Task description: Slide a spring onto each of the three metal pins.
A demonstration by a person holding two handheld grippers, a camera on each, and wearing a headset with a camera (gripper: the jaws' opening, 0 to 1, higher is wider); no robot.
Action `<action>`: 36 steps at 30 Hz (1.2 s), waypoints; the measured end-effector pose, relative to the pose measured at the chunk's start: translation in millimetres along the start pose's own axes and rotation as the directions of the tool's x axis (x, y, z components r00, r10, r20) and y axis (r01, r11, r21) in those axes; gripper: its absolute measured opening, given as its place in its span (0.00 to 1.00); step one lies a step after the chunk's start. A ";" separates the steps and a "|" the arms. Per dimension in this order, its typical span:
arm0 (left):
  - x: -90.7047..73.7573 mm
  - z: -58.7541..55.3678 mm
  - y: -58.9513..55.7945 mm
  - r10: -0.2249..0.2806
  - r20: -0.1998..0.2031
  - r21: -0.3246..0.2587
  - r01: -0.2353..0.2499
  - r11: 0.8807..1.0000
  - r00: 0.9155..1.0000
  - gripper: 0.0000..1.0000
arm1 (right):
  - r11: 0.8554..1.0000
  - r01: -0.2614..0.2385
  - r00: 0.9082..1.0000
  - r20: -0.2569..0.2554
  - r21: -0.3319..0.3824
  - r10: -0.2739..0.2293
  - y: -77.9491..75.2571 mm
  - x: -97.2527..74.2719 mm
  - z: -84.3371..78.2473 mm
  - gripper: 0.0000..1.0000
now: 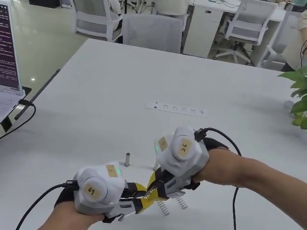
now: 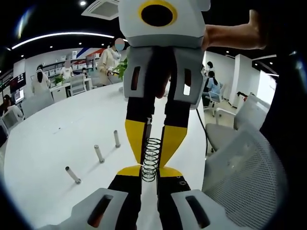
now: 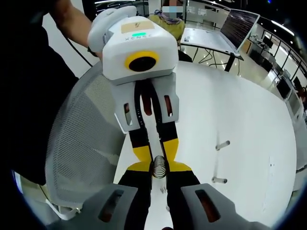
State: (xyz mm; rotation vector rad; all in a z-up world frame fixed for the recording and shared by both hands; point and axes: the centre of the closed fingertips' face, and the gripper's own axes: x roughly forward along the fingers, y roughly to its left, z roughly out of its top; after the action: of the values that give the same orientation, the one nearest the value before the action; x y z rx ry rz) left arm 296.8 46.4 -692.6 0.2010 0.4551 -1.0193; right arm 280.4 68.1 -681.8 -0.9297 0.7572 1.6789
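A steel spring (image 2: 151, 160) hangs above the white table between both sets of jaws, which meet tip to tip. My left gripper (image 2: 149, 172) is shut on its near end. My right gripper (image 2: 154, 143), coming in from the top of the left gripper view, is shut on its far end. In the right gripper view the spring (image 3: 159, 167) shows end-on between my right gripper (image 3: 159, 166), with the left gripper (image 3: 156, 151) facing it. Three upright pins (image 2: 99, 153) stand to the left. In the head view one pin (image 1: 127, 159) stands behind the grippers. Two loose springs (image 1: 163, 207) lie under my right gripper (image 1: 152, 190).
A white power strip (image 1: 176, 109) lies mid-table. A laptop (image 1: 7, 48) and a black cable (image 1: 29, 108) are at the left edge, a plant (image 1: 297, 96) at the right. A grey mesh chair (image 3: 86, 143) stands by the table's near edge.
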 end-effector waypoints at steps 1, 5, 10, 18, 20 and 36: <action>-0.6 -0.4 0.4 0.001 0.000 -0.002 -0.001 1.000 1.000 0.03 | 1.000 0.000 1.000 0.001 0.001 0.000 0.0 0.3 0.6 0.08; -4.5 -4.5 3.3 0.009 -0.008 -0.014 -0.009 1.000 1.000 0.04 | 1.000 0.001 1.000 0.001 0.001 -0.001 -0.8 1.5 1.9 0.08; -13.5 -10.0 9.5 0.032 -0.010 -0.031 -0.032 0.999 0.999 0.06 | 1.000 0.009 1.000 -0.006 0.007 -0.009 -4.3 2.3 -0.3 0.08; -26.0 -15.8 19.1 0.064 -0.014 -0.063 -0.065 0.996 0.998 0.12 | 1.000 0.017 1.000 -0.010 0.020 -0.017 -8.4 3.3 -3.3 0.08; -29.0 -17.5 20.7 0.073 -0.015 -0.068 -0.074 0.995 0.997 0.14 | 1.000 0.022 1.000 -0.011 0.023 -0.022 -9.7 3.3 -3.9 0.08; -46.5 -31.1 33.7 0.127 -0.035 -0.113 -0.130 0.985 0.991 0.22 | 0.998 0.031 0.999 -0.018 0.046 -0.030 -13.7 3.6 -12.7 0.08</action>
State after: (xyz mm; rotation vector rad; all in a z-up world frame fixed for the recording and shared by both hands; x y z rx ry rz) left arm 296.7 111.2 -700.7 0.1399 0.5177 -0.8623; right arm 295.7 62.9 -691.9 -0.9206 0.7866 1.6219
